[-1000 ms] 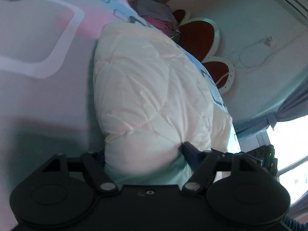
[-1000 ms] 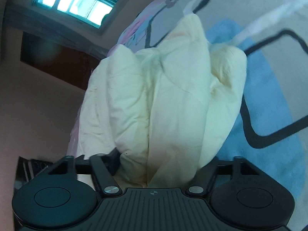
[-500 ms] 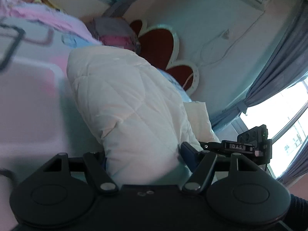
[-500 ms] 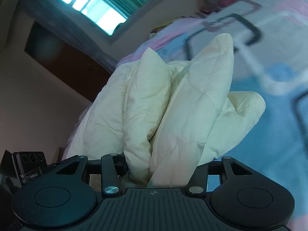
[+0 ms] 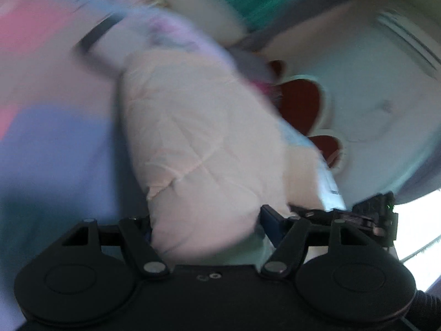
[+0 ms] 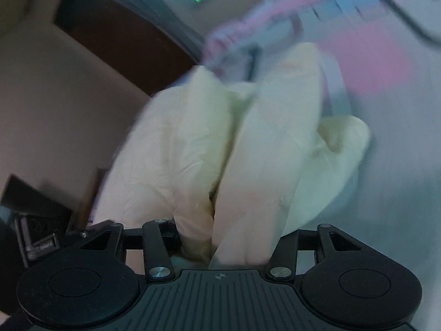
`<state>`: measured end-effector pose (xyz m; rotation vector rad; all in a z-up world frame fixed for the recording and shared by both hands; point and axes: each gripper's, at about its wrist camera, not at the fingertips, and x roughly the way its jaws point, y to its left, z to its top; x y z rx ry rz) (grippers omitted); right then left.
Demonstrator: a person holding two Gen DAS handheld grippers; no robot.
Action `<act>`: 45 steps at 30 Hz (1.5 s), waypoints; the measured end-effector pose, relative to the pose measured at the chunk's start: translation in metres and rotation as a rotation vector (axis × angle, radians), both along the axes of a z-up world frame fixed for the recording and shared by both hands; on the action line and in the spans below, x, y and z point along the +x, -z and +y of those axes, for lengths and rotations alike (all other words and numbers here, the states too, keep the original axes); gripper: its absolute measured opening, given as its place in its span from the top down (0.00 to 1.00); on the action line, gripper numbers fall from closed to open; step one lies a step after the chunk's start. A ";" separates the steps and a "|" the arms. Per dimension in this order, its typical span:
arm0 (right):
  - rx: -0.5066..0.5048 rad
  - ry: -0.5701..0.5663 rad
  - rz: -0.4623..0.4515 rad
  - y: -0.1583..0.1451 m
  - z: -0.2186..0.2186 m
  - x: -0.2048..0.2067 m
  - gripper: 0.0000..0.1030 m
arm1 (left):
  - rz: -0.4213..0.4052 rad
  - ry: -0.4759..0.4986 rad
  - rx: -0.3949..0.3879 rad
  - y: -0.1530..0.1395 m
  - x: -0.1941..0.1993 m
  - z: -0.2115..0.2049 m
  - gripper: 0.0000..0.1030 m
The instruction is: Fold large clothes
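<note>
Left wrist view: left claw (image 5: 205, 220) clamped on puffy cream quilted garment (image 5: 204, 143), bulging far over pastel patterned bed sheet (image 5: 49, 138); heart-shaped red headboard (image 5: 300, 104) far right.

Right wrist view: right claw (image 6: 226, 237) pinching bunched garment folds (image 6: 248, 151), sheet (image 6: 386, 63) right; blurred.

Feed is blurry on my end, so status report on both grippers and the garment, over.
Left gripper shut on cream quilted garment. Right gripper shut on bunched folds of it. Garment over patterned bedspread. Nothing blocking seen.
</note>
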<state>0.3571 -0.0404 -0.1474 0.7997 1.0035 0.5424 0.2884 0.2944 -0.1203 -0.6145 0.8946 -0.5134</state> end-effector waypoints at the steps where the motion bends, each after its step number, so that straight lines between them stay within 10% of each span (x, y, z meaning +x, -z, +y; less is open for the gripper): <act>1: 0.036 0.022 0.016 0.008 -0.003 -0.004 0.46 | 0.005 -0.014 -0.013 0.006 -0.005 0.004 0.27; 7: -0.049 0.017 0.007 0.003 -0.006 -0.021 0.41 | -0.016 -0.023 0.023 0.001 -0.022 0.004 0.15; 14: -0.190 0.168 -0.051 -0.041 -0.045 -0.046 0.38 | -0.038 -0.093 0.050 -0.018 -0.044 0.043 0.26; 17: -0.238 0.191 -0.143 -0.071 -0.048 -0.044 0.67 | -0.140 -0.133 0.163 -0.047 -0.042 0.043 0.36; 22: -0.313 0.106 -0.279 -0.109 0.013 0.008 0.68 | -0.291 -0.064 0.247 -0.082 0.007 0.000 0.38; 27: -0.523 0.000 -0.283 -0.085 0.080 0.048 0.68 | -0.373 0.079 0.356 -0.094 0.068 -0.073 0.39; 30: -0.603 0.010 -0.199 -0.044 0.078 0.060 0.68 | -0.285 0.168 0.427 -0.076 0.099 -0.108 0.39; 38: -0.530 0.057 -0.119 -0.014 0.038 0.048 0.68 | -0.275 0.240 0.533 -0.048 0.104 -0.129 0.39; 45: -0.505 0.021 -0.288 -0.089 0.040 -0.021 0.67 | -0.359 0.157 0.422 -0.086 0.034 -0.078 0.40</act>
